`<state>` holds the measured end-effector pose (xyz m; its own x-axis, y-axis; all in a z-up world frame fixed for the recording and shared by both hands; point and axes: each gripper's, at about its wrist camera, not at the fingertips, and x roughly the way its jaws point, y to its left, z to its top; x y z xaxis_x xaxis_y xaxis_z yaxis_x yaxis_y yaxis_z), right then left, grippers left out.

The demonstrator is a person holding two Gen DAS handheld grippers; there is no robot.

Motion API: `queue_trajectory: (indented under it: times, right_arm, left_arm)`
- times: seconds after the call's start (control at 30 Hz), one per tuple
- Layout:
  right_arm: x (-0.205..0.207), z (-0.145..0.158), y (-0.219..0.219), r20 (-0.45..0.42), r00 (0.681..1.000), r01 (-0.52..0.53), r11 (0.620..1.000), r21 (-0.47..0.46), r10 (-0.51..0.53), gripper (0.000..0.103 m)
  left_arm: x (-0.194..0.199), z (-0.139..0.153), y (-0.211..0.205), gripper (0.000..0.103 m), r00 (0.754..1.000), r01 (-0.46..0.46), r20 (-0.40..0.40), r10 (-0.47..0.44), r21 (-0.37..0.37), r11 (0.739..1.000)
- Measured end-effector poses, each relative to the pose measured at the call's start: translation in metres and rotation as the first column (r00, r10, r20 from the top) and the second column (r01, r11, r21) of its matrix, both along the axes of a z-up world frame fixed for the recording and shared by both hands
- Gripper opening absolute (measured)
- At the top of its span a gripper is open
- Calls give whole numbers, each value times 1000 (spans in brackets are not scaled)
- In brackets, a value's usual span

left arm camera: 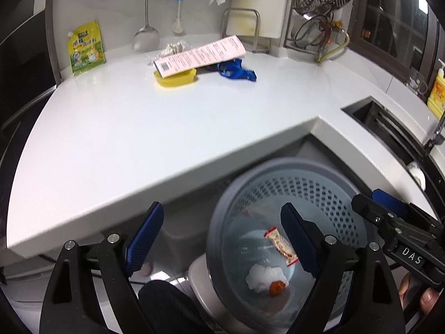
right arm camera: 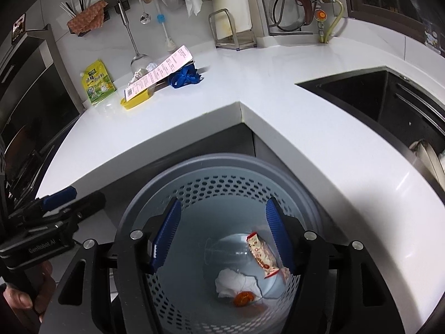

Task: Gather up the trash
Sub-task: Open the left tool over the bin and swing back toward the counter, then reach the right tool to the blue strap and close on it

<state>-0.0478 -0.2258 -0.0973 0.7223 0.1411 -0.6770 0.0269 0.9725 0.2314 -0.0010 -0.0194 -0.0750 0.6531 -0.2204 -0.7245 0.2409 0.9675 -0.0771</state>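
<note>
A grey perforated trash bin stands on the floor below the counter corner. Inside lie a red-and-white snack wrapper, a crumpled white tissue and an orange scrap. My right gripper is open and empty right above the bin. My left gripper is open and empty over the bin's left rim. On the counter far back lie a pink receipt, a yellow lid, a blue wrapper and crumpled clear plastic.
The white L-shaped counter wraps round the bin. A yellow-green pouch leans on the wall. A dark sink is at right. Utensils, a cutting board rack and a dish rack stand behind.
</note>
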Motion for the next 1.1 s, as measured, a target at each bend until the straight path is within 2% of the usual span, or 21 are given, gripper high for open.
queue_trajectory:
  times: [0.33, 0.5, 1.1]
  right_arm:
    - [40, 23, 3, 55, 998, -29, 1000, -3, 29, 62]
    - [67, 32, 3, 54, 998, -34, 999, -17, 35, 65]
    - [173, 47, 20, 58, 997, -49, 998, -28, 50, 65]
  left_arm:
    - [44, 24, 6, 84, 998, -5, 55, 6, -22, 1000]
    - [70, 32, 8, 85, 997, -6, 71, 7, -18, 1000]
    - [154, 38, 41, 85, 994, -72, 79, 74, -29, 997]
